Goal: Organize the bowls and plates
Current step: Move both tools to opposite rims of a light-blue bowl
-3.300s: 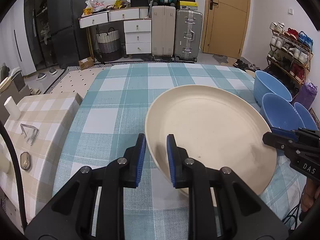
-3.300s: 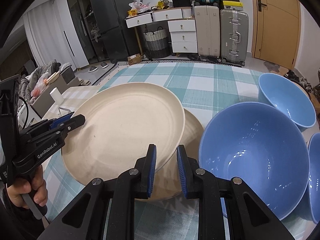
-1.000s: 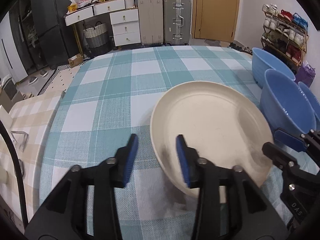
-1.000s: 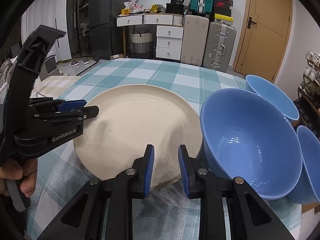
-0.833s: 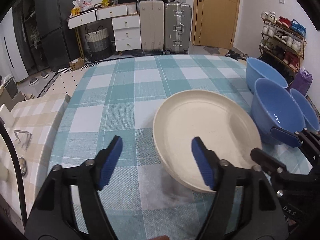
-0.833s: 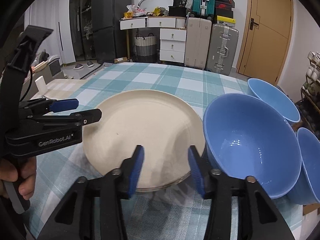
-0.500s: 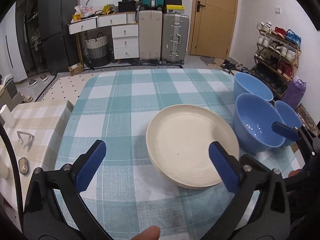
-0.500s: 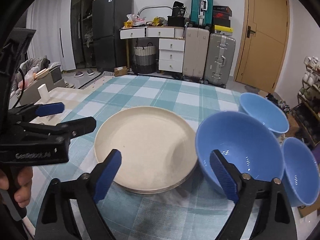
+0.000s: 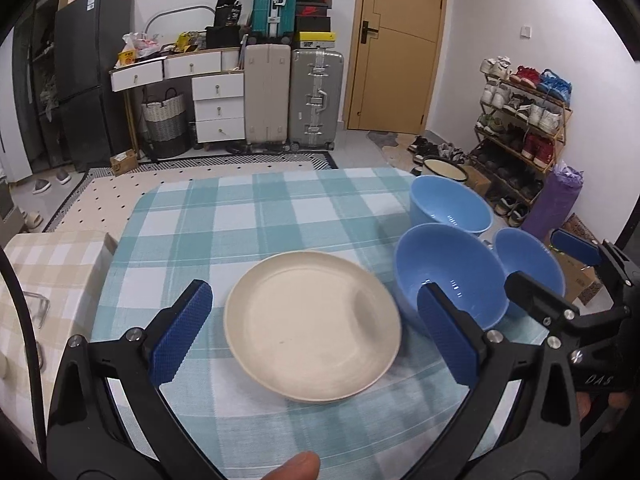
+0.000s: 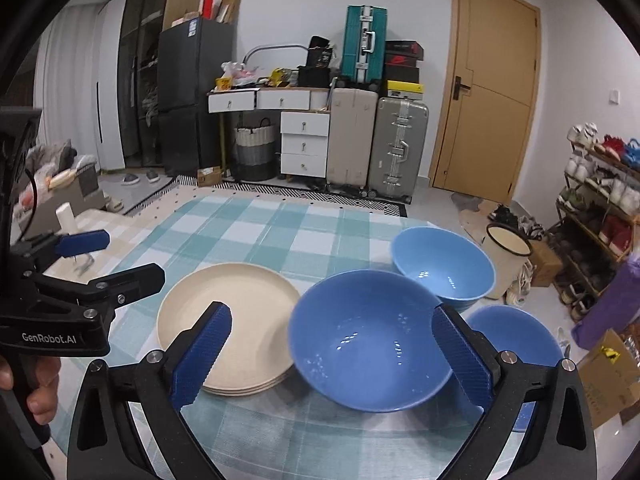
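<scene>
A stack of cream plates (image 9: 312, 324) (image 10: 236, 320) lies on the teal checked tablecloth (image 9: 256, 216). Three blue bowls stand to its right: a large near one (image 9: 450, 280) (image 10: 368, 340), a far one (image 9: 450, 204) (image 10: 442, 266) and a right one (image 9: 528, 262) (image 10: 514, 334). My left gripper (image 9: 316, 334) is wide open and empty, raised above the plates. My right gripper (image 10: 332, 350) is wide open and empty, raised above the near bowl and the plates' right edge. Each gripper shows in the other's view.
A beige checked surface (image 9: 44, 272) adjoins the table on the left. Suitcases (image 9: 296, 96) and drawers stand at the far wall, a shoe rack (image 9: 520, 120) at the right. A cream pot (image 10: 508, 246) sits on the floor past the table's right edge.
Both grippers let go of the top plate, which now lies on the stack. Both opened wide and drew back and up from the table.
</scene>
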`<state>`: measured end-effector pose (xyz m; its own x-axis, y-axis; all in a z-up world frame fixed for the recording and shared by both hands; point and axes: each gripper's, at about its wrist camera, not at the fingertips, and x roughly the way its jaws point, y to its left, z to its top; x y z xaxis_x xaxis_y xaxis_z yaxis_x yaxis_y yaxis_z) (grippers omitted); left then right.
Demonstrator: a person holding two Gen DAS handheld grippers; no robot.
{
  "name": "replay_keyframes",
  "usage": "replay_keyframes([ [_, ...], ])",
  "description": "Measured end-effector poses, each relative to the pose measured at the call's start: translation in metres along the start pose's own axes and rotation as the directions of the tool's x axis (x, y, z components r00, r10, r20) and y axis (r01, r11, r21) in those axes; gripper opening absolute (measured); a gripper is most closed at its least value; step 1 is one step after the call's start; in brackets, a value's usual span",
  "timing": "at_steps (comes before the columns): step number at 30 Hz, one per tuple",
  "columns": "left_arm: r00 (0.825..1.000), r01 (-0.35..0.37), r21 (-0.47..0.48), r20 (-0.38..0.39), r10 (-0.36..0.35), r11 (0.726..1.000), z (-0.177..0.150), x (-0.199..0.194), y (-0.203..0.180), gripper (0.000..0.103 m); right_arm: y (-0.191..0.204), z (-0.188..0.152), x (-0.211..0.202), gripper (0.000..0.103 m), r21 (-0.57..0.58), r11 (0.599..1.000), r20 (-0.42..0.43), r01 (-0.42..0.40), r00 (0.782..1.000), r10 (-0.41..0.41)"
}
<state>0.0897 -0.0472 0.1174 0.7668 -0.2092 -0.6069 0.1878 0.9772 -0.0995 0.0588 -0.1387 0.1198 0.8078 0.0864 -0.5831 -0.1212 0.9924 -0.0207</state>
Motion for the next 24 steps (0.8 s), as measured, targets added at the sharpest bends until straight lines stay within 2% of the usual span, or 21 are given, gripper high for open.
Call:
replay_keyframes([
  [3,0.999,0.039,0.002,0.002,-0.039,0.999,0.010,0.001,-0.013,0.103,-0.024,0.007,-0.009,0.102,0.032,0.999,-0.007,-0.010,1.000,0.010],
  [8,0.997,0.074,0.010,-0.007,-0.074,0.997,0.024,0.014,-0.032,0.103,-0.060,0.020,-0.019,0.102,0.066,0.998,-0.001,0.021,1.000,-0.021],
  [16,0.989,0.144,-0.004,-0.043,-0.144,0.990,0.050,0.052,-0.056,0.103,-0.106,0.036,-0.020,0.102,0.113,0.993,0.000,0.031,1.000,-0.031],
  [24,0.989,0.138,0.016,-0.060,-0.136,0.990,0.078,0.089,-0.076,0.103,-0.139,0.048,-0.005,0.102,0.125,0.992,-0.024,0.035,0.999,-0.032],
])
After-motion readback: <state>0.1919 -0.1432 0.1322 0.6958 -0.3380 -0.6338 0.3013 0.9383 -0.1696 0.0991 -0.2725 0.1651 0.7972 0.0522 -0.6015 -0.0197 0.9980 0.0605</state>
